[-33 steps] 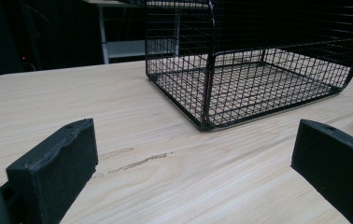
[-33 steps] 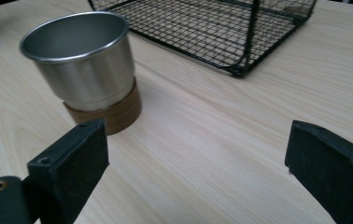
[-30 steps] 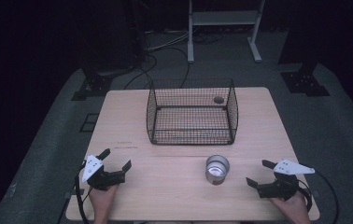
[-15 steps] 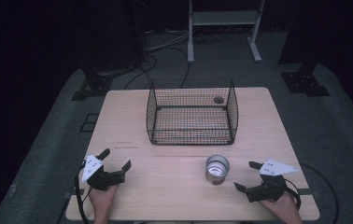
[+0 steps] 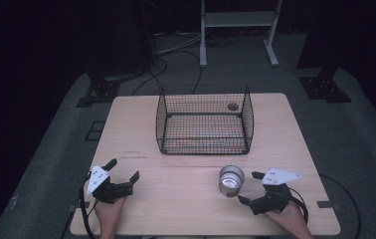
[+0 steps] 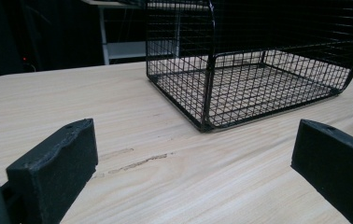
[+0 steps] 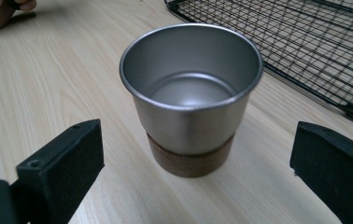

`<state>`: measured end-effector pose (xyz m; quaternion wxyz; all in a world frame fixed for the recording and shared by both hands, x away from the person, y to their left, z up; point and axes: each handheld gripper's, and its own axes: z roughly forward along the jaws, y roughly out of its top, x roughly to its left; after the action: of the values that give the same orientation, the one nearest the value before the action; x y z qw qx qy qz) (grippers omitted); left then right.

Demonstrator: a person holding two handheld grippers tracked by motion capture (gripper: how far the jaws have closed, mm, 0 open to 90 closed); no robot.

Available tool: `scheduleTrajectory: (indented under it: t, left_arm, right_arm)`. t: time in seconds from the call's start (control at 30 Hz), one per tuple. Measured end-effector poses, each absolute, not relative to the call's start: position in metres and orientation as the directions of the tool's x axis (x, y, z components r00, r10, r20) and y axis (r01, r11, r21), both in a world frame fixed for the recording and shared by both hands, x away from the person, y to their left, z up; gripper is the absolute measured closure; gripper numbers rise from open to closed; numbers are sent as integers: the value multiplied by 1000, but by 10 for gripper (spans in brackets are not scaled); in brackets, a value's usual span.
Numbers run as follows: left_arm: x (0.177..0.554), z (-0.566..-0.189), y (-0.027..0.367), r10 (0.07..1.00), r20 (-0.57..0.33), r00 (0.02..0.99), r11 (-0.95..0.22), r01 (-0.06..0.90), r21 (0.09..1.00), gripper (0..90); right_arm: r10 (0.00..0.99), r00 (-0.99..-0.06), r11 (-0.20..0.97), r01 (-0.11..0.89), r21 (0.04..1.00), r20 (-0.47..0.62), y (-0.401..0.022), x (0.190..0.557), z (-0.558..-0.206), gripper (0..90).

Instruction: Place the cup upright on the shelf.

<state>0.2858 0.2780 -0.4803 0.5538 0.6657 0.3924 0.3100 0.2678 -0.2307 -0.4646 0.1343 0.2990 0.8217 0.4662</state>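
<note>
In the high view, a metal cup (image 5: 231, 180) stands upright on the near part of the wooden table (image 5: 186, 199), in front of the black wire basket (image 5: 204, 119), and the right gripper (image 5: 251, 188) lies just to its right with the jaws spread and pointing at it, while the left gripper (image 5: 122, 170) rests well apart at the near left corner, also spread with nothing in it. In the left gripper view, the two black jaws stand wide over bare wood, with the basket farther ahead. In the right gripper view, the cup, steel above and with a brown band at its base, stands just ahead of the two jaws, which have just been opening and do not touch it.
</note>
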Motion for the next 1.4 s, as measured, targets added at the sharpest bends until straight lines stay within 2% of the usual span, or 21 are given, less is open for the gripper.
scheduleTrajectory:
  t: [0.47, 0.8, 0.93, 1.03, 1.4]
  left_arm:
    - [286, -480, 278, 864, -21, 502, -78, 176, 981, 0]
    - [286, -480, 277, 864, -25, 504, -76, 178, 981, 0]
    - [286, -480, 277, 863, -25, 505, -76, 179, 981, 0]
    - [286, -480, 277, 863, -25, 505, -76, 177, 981, 0]
    - [286, -480, 277, 863, -24, 505, -76, 176, 982, 0]
  right_arm:
    - [594, -804, 446, 359, 820, 29, -205, 286, -467, 24]
    - [592, -805, 430, 359, 828, 42, -192, 294, -471, 27]
    - [601, -798, 426, 367, 827, 44, -191, 297, -471, 67]
    - [595, -802, 418, 360, 834, 48, -192, 297, -469, 133]
    - [602, -796, 404, 368, 837, 60, -194, 299, -461, 170]
